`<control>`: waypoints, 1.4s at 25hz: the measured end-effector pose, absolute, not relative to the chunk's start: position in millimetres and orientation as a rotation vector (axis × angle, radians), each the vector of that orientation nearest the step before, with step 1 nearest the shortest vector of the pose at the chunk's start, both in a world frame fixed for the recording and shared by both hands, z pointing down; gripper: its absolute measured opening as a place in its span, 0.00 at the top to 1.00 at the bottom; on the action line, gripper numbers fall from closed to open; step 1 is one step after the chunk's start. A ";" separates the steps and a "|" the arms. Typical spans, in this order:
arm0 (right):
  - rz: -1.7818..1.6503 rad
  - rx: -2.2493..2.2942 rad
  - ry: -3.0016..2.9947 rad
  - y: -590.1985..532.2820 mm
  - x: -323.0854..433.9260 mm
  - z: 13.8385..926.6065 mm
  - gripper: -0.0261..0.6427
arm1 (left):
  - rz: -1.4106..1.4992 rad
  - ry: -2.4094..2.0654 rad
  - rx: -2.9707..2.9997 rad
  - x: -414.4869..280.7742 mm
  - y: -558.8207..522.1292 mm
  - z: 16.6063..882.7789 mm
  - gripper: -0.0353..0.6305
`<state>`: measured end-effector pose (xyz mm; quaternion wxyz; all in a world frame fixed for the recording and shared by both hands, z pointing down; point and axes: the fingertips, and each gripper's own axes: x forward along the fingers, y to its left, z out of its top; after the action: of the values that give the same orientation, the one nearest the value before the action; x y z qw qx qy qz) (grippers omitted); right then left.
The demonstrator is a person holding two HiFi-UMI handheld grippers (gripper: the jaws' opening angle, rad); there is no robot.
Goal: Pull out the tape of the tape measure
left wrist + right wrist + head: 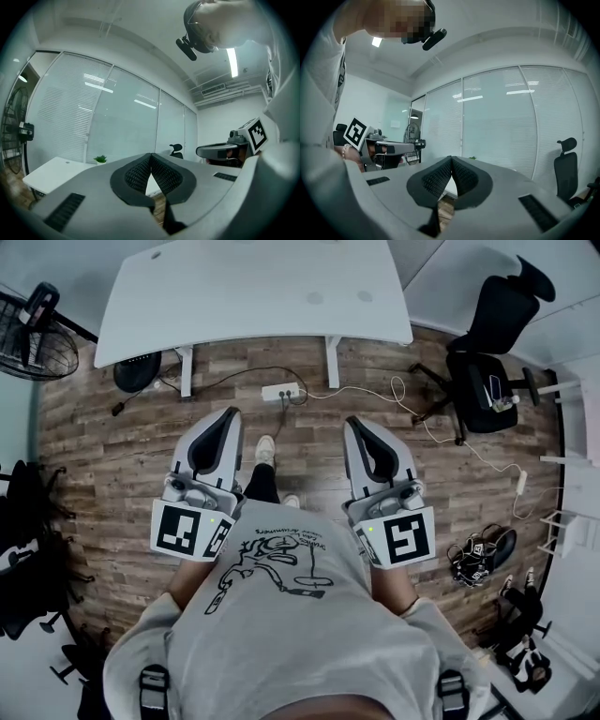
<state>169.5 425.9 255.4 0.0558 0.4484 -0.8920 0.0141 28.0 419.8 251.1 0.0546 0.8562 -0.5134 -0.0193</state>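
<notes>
1. At far left a fan [37,334] stands on the wooden floor [112,456], well apart from the person.
2. The left gripper [227,415] points level toward the worktop [253,287], with its jaws pressed fully together and nothing between them.
3. The white worktop looks bare. The tape measure shows in no view, so its place cannot be told. The step in hand is probably finding it. One gripper should then open for the case and the other take the tape's end.
4. The right gripper [356,424] is held beside the left, its jaws likewise closed and empty.
5. At right stand an office chair [492,371] and loose cable [441,432], a likely tripping risk.
</notes>
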 end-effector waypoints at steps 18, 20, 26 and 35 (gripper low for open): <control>0.047 1.323 -2.672 273.0 85.0 258.7 0.95 | -0.063 -1.482 2.591 -42.8 269.7 260.6 0.91; 0.046 1.329 -2.667 257.7 78.9 259.4 0.95 | -0.065 -1.471 2.594 -48.4 254.2 261.8 0.92; 0.041 1.329 -2.657 215.1 52.7 263.5 0.95 | -0.066 -1.440 2.594 -70.0 210.5 269.7 0.92; 0.070 1.329 -2.623 183.1 27.4 276.0 0.95 | -0.049 -1.401 2.584 -95.6 177.0 284.5 0.92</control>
<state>27.4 183.1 276.0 0.1000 0.4495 -0.8874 0.0237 -95.6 177.0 284.5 0.1007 0.8745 -0.4741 -0.0167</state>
